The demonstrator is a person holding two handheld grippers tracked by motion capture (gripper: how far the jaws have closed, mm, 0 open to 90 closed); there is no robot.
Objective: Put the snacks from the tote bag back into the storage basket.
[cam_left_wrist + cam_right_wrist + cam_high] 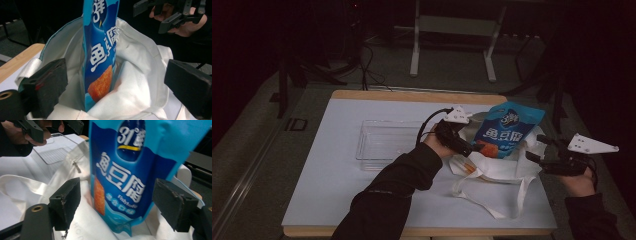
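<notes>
A blue snack pouch (508,129) with white lettering stands upright, its lower end sunk in the open mouth of a white cloth bag (492,167). The bag lies crumpled near the table's right edge, straps trailing toward the front.

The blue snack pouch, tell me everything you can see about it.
The blue snack pouch is glossy plastic film, printed with white characters, "Fish tofu" and an orange fried piece. It stands nearly upright, its lower end sunk in the mouth of the white cloth bag on the table, its top free. The cloth touches it; neither gripper's jaws do.
</notes>
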